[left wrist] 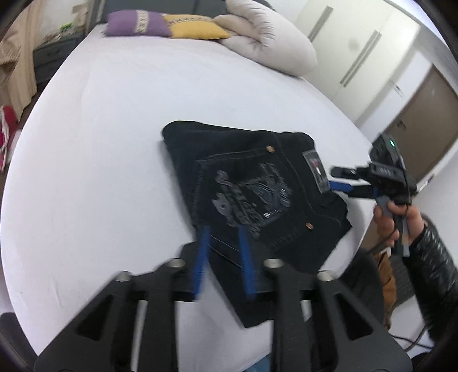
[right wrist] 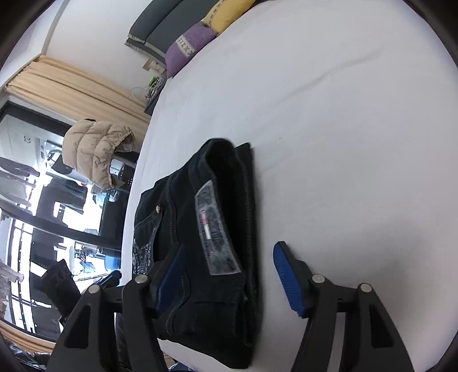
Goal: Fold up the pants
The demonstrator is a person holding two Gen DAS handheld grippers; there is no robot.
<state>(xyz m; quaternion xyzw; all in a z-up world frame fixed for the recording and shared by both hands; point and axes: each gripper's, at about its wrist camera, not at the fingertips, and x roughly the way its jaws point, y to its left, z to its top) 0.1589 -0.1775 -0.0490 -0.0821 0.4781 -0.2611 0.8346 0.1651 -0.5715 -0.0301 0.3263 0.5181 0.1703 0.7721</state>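
Folded black pants (left wrist: 252,197) centre frame on white bed (left wrist: 100,171), left tool (left wrist: 223,229) spread over their near edge, right tool (right wrist: 229,274) spread wide at right edge, 2 pillows (left wrist: 137,23) upper left

White bed sheet (left wrist: 114,128), purple pillow (left wrist: 137,24), yellow pillow (left wrist: 197,28), rolled duvet (left wrist: 266,43), beige curtain (right wrist: 74,83), tan puffer jacket (right wrist: 91,148).
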